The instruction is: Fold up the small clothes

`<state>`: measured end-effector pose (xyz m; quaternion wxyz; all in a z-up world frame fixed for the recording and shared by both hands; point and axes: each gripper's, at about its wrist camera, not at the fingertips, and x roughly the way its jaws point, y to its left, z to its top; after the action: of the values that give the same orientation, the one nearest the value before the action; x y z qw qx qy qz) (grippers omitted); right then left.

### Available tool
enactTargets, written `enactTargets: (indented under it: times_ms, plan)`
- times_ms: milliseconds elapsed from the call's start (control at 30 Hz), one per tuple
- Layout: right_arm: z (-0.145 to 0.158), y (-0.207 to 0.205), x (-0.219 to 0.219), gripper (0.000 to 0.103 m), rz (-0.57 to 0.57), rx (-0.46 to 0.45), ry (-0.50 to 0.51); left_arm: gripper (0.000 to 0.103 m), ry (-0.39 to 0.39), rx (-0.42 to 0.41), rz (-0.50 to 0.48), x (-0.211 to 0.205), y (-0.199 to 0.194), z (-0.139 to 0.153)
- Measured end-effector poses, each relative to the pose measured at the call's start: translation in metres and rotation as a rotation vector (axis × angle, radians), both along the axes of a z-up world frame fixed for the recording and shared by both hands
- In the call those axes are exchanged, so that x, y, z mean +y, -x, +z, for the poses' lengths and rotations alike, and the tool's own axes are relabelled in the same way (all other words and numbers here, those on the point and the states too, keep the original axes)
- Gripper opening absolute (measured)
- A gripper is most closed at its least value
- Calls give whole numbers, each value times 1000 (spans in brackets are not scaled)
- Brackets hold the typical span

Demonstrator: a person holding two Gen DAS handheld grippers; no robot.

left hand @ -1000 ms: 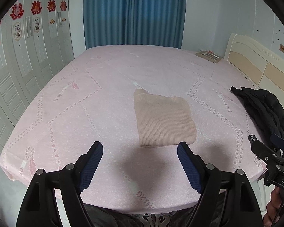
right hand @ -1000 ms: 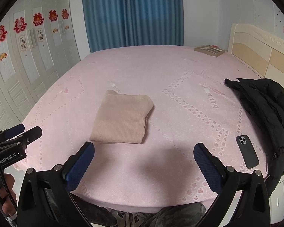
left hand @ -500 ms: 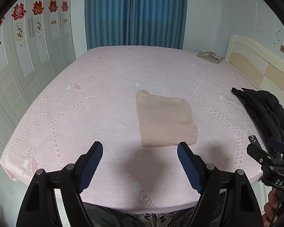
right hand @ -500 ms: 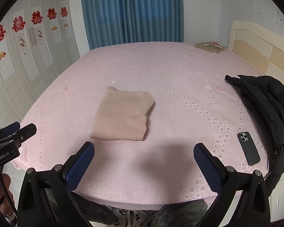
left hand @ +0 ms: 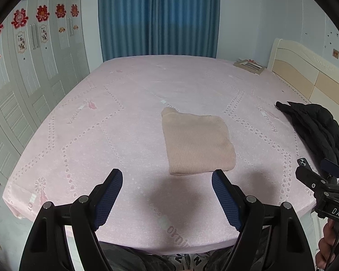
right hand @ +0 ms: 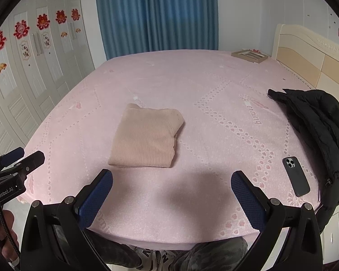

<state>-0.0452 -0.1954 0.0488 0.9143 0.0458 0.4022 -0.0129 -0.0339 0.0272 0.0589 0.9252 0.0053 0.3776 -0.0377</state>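
Note:
A beige ribbed garment [left hand: 196,143] lies folded into a neat rectangle on the pink bed [left hand: 124,103]; it also shows in the right wrist view [right hand: 145,136]. My left gripper [left hand: 167,175] is open and empty, held above the bed's near edge, just short of the garment. My right gripper [right hand: 171,176] is open and empty, also over the near edge, a little right of the garment. Each gripper shows at the edge of the other's view: the right one [left hand: 321,180] and the left one [right hand: 22,160].
A black jacket [right hand: 316,122] lies at the bed's right side with a dark phone [right hand: 295,176] beside it. A flat box [right hand: 248,55] sits at the far right corner. White wardrobes [left hand: 22,79] stand left, blue curtains [left hand: 158,15] behind, a headboard [right hand: 309,54] right.
Both grippers have drawn back and risen slightly from the bed, so more of the near edge shows. The folded garment has not moved. Both stay open.

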Motion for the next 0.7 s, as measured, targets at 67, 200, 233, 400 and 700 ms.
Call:
enactTargets:
  times_ms: [67,200,233,400,700]
  plan:
    - [0,0,-1,102,-2,0,1,80,4,1,0,0,0,0]
    - [1,0,1,102,-4,4,6,80,2,-2,0,2,0,0]
    - [1,-1,1,102,-5,4,8,80,5,-1,-1,2,0,0]
    - [2,0,0,102,-7,2,8,80,7,0,-4,3,-1,0]
    - [4,0,-4,102,-7,-7,4,80,8,-9,1,6,-2,1]
